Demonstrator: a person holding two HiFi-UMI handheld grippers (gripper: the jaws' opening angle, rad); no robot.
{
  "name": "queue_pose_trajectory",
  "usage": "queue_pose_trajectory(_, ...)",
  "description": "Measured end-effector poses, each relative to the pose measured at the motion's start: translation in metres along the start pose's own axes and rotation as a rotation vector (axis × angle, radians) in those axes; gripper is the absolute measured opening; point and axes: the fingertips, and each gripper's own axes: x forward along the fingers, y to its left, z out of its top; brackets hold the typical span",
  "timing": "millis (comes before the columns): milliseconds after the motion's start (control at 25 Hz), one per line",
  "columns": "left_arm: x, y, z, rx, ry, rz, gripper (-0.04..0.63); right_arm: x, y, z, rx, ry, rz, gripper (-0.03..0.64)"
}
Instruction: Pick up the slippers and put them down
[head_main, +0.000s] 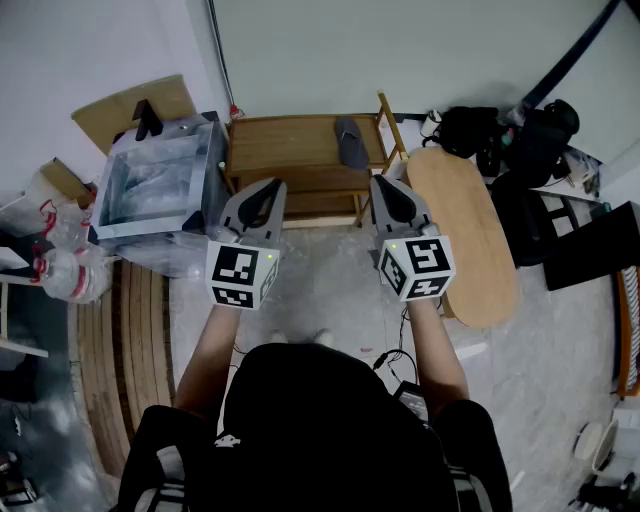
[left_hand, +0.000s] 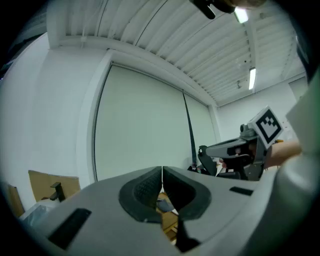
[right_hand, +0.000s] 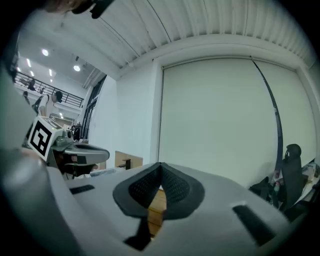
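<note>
1. Upper left of head view: clear plastic storage box (head_main: 160, 185) w/ a brown cardboard sheet (head_main: 125, 105) behind it. Not part of the job, so stay off it.
2. Centre-left: left gripper (head_main: 262, 190) is held level, jaws clenched tip to tip w/ nothing btwn them. It sits in front of the rack's left half.
3. Upper centre: low wooden slatted rack (head_main: 290, 150).
4. On the rack's top, toward its right end: dark grey flat slipper (head_main: 351, 143), lying flat. Only one is seen, no 2nd in view.
5. Centre-right: right gripper (head_main: 388, 188) is also clenched and empty, near the slipper but apart, just below-right of it in frame.
6. Step in hand is prob. the reach. To do it well:
   - Use the right gripper, since it's nearer.
   - Spread the jaws before closing in.
   - Dip the nose to the slipper's thin edge and pinch there, not on the flat top.
   - Mind the rack's corner post (head_main: 392, 125).
7. Right: pale oval wooden board (head_main: 470, 240). Keep the arm clear of it.
</note>
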Motion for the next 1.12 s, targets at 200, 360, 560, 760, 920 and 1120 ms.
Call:
queue_pose_trajectory(200,0.000,-0.011,-0.004,0.014,0.015,-0.001,0.008,-0.004,-0.001,-0.008,0.017,0.027,0.019,-0.002)
queue_pose_trajectory(360,0.001,-0.017,-0.004,0.015,0.012,0.004,0.008,-0.008,-0.001,-0.011,0.020,0.030,0.046,-0.002)
queue_pose_trajectory(560,0.004,-0.029,-0.006,0.016,0.006,0.011,0.008,-0.012,-0.010,-0.015,0.006,0.027,0.060,-0.002)
queue_pose_trajectory(760,0.007,-0.032,-0.010,0.027,0.015,0.023,0.008,-0.008,-0.016,-0.018,0.006,0.020,0.066,-0.002)
queue_pose_trajectory(920,0.016,-0.027,-0.012,-0.033,0.022,0.010,0.008,0.000,-0.018,-0.022,-0.027,0.029,0.055,-0.002)
queue_pose_trajectory(1120,0.033,-0.023,-0.020,-0.017,0.026,0.002,0.008,0.018,-0.031,-0.032,0.004,0.038,0.048,-0.002)
